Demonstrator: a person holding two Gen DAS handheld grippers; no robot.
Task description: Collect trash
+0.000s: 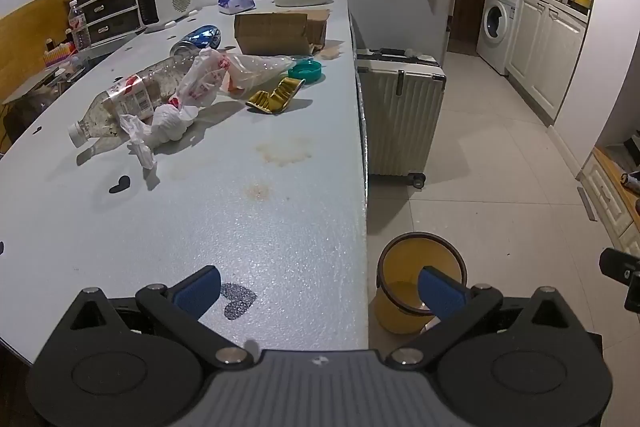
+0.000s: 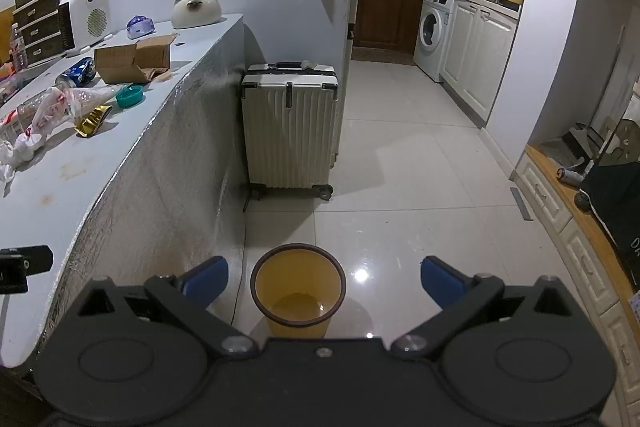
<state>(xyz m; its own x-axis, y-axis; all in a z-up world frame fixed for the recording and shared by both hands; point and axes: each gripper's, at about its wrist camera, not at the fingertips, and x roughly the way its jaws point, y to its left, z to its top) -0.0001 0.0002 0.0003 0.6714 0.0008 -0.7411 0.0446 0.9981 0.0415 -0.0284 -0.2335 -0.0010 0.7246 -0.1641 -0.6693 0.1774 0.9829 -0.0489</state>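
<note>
On table (image 1: 280, 227): 1 clear plastic bottle (image 1: 120, 103), 1 crushed blue can (image 1: 198, 41), 1 cardboard box (image 1: 276, 33), 1 teal lid (image 1: 306, 71), 1 gold wrapper (image 1: 276, 97), 1 crumpled plastic bag (image 1: 224, 71), 1 white tissue wad (image 1: 168, 125). On floor: 1 yellow bin (image 2: 298, 291), 1 suitcase (image 2: 290, 129). 2 grippers: left gripper (image 1: 320, 287), right gripper (image 2: 324, 279).
</note>
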